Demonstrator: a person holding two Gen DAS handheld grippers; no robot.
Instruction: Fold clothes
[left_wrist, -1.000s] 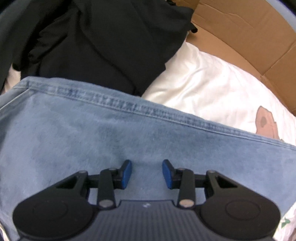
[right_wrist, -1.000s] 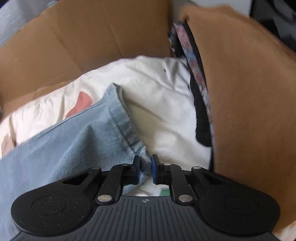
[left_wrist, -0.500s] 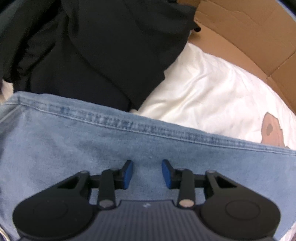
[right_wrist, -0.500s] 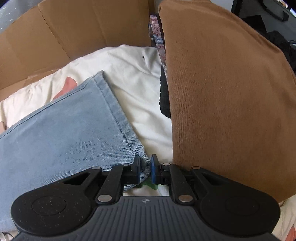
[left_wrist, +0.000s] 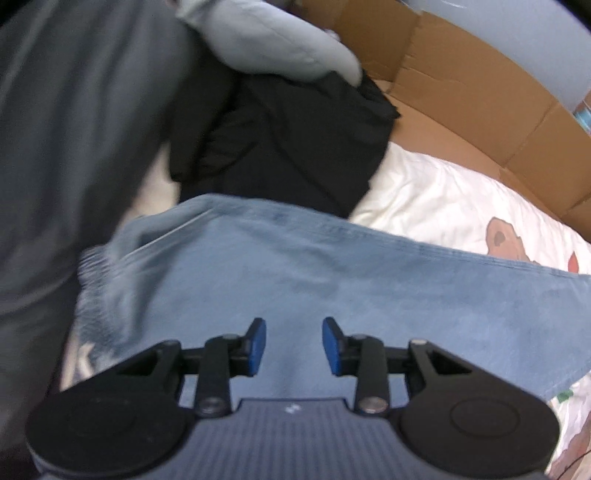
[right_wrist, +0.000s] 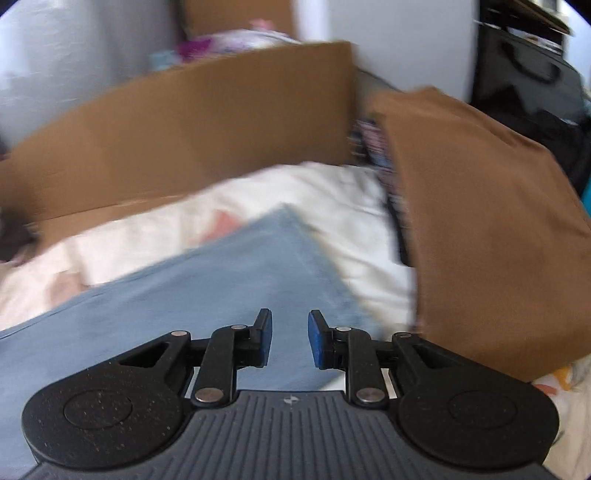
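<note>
Denim jeans (left_wrist: 332, 280) lie flat on white bedding (left_wrist: 443, 192).
Left gripper (left_wrist: 294, 345) and right gripper (right_wrist: 290, 339) apparently hover above them, jaws opening, holding nothing.

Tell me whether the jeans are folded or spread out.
Folded, apparently. The jeans lie flat on the white sheet as a compact panel with straight edges meeting at a corner. Layers underneath cannot be seen.

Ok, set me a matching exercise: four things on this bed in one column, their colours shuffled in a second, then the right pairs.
Things:
1. jeans
2. sheet
3. box
4. claw pads

Colours:
A. brown
B. dark blue
C. light blue
D. white

Pairs: 1-C, 2-D, 3-A, 4-B
</note>
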